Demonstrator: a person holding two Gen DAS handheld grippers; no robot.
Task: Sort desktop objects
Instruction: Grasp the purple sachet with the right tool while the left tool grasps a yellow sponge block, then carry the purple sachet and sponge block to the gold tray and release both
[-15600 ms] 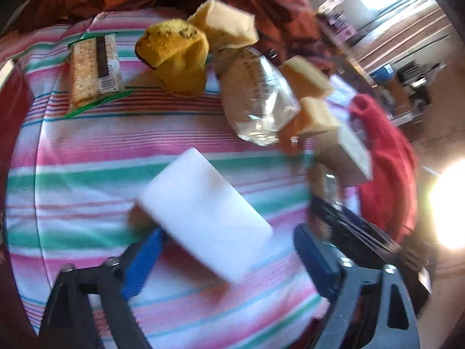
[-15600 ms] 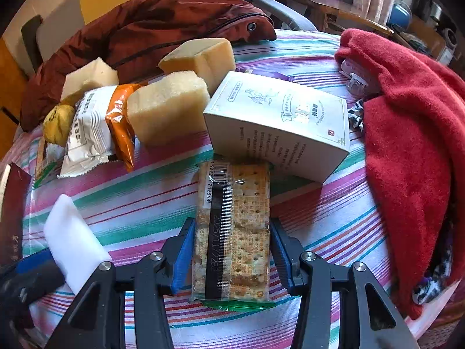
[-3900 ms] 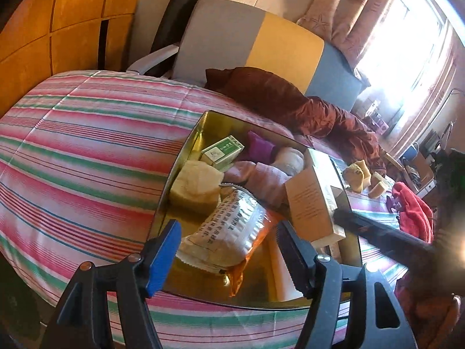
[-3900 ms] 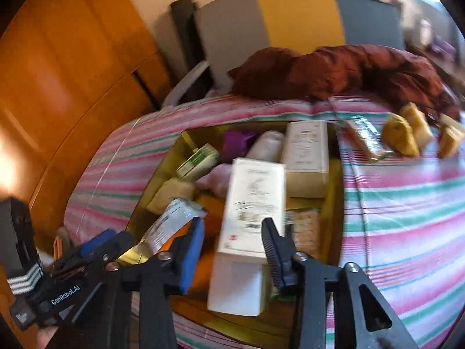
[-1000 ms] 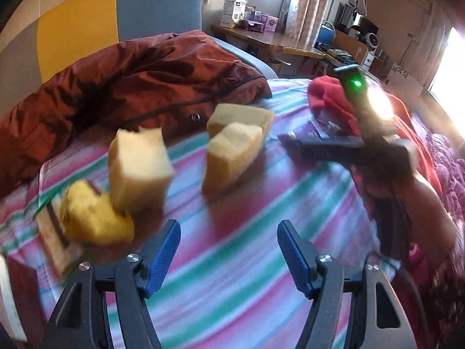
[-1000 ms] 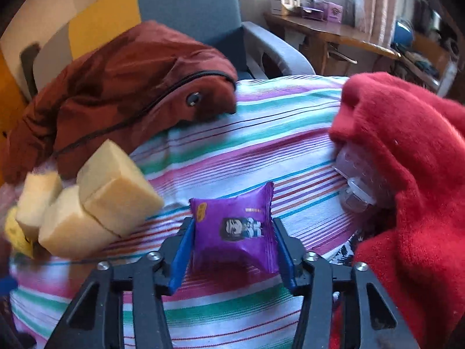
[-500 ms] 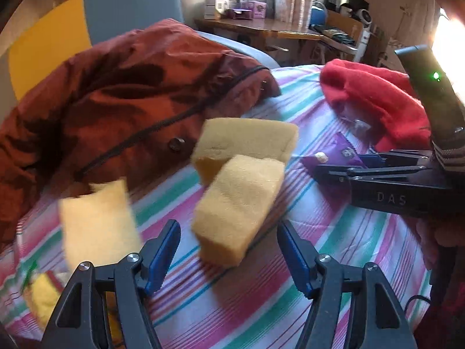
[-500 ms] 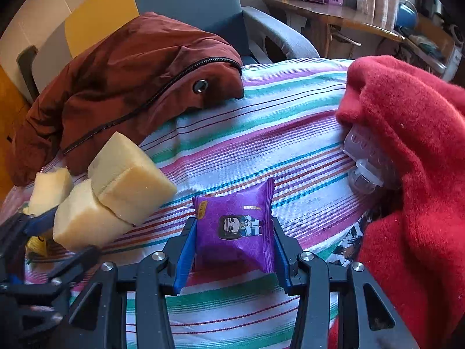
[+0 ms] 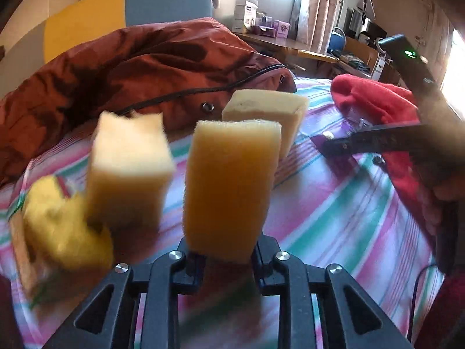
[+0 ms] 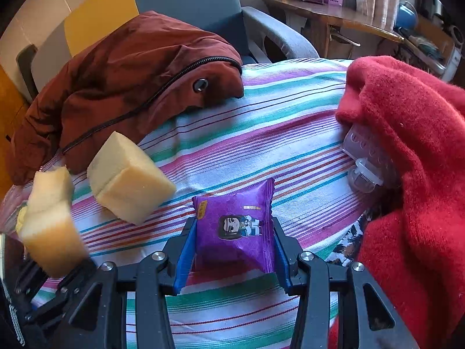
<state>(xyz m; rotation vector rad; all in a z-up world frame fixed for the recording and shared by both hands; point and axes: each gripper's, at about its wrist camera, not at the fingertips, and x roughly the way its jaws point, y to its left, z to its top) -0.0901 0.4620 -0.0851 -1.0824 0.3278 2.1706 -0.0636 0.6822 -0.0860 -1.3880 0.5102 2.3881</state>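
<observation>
Striped tablecloth, brown jacket, red cloth, pale sponge lying on it.

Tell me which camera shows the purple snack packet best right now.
The right wrist view: the purple snack packet sits front and centre between the right gripper pads, printed face visible. The left wrist view shows only a purple sliver of it behind that gripper, far across the striped cloth.

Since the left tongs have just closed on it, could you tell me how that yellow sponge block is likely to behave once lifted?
The sponge block looks porous and foamy, so it is probably very light and soft. The left tongs grip only its near end, so it may squash there and sag or wobble. Its rough surface suggests it is unlikely to slip.
</observation>
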